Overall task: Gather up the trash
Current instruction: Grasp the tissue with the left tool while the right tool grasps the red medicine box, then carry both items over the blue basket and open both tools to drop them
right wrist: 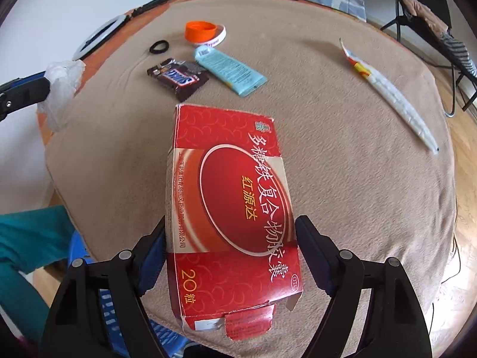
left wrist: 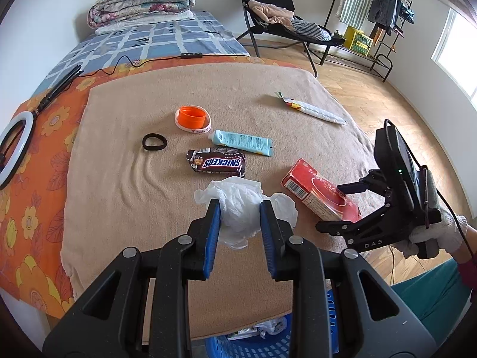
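left gripper: we see its blue pads on either side of a crumpled white plastic bag; both pads touch it, so we call it clamped on the bag; in the right wrist view the bag hangs off that gripper's tip at the table's left edge
right gripper: fingers spread wide on both sides of the red medicine box; left finger looks right against the box's side, right finger just beside it with a thin gap; we call it apart, not yet clamped; a white-gloved hand holds it
red medicine box: lying flat on the tan cloth near the table's near edge, end flap torn open
Snickers wrapper: on the cloth, just behind the bag; apart from the box
blue tube: just behind the wrapper, near the orange cap
orange cap: sits inside a white band; black hair tie near, to its left
long white wrapper: far right of the cloth, well apart from the rest
blue basket: below the table's near edge, some trash inside
background: ring light on the orange floral cover; bed with folded quilts behind
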`<state>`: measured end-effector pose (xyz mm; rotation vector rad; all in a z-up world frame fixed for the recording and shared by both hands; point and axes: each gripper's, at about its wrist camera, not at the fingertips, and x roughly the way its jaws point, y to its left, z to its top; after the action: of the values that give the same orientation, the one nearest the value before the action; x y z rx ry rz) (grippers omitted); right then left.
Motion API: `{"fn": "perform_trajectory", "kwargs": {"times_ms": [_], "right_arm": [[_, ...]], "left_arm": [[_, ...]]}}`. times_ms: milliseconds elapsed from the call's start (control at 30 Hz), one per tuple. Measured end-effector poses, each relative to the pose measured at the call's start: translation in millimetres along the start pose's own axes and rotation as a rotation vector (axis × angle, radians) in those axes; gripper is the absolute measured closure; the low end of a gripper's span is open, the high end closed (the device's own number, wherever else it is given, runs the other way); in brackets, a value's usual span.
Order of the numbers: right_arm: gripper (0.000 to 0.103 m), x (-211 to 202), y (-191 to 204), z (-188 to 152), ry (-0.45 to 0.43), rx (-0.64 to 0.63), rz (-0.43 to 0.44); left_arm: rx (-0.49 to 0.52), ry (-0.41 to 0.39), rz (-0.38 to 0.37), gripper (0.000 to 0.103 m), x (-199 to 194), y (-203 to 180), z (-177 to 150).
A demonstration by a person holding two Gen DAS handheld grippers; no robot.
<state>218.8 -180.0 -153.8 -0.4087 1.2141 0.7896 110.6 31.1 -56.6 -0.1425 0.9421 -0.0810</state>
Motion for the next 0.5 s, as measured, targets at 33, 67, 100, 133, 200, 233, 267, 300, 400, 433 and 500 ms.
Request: {"fn": "perform_trajectory", "kwargs": {"times_ms": [33, 67, 100, 133, 200, 233, 267, 300, 400, 433, 500], "right_arm": [[0.020, 4, 3, 2, 0.007, -0.008, -0.015], [0.020, 6, 7, 5, 0.008, -0.018, -0.027], [0.020, 8, 10, 9, 0.006, -0.027, -0.039], [0.020, 9, 12, 12, 0.005, -0.035, -0.049], [0.019, 15, 16, 20, 0.014, -0.048, -0.066], [0.019, 18, 17, 24, 0.022, -0.053, -0.075], [0.018, 22, 18, 28, 0.030, -0.054, -0.084], [0.018, 26, 19, 32, 0.034, -0.054, -0.092], [0.017, 30, 21, 41, 0.019, -0.049, -0.108], [0.017, 29, 21, 44, 0.007, -0.037, -0.099], [0.018, 25, 19, 46, -0.015, -0.017, -0.069]], "left_arm": [[-0.001, 0.000, 0.000, 0.077, -1, 0, -1], [-0.002, 0.001, 0.000, 0.077, -2, 0, -1], [-0.002, 0.000, 0.001, 0.077, -2, 0, -2], [-0.001, -0.001, 0.001, 0.077, -1, 0, -2], [0.002, -0.001, 0.005, 0.077, -2, 0, -3], [0.002, -0.001, 0.007, 0.077, -3, 1, -3], [0.002, 0.001, 0.007, 0.077, -3, 2, -4], [0.004, 0.003, 0.009, 0.077, -3, 2, -6], [0.008, 0.011, 0.013, 0.077, -3, 3, -10], [0.011, 0.012, 0.016, 0.077, -4, 3, -12], [0.019, 0.013, 0.021, 0.077, -6, 3, -15]]}}
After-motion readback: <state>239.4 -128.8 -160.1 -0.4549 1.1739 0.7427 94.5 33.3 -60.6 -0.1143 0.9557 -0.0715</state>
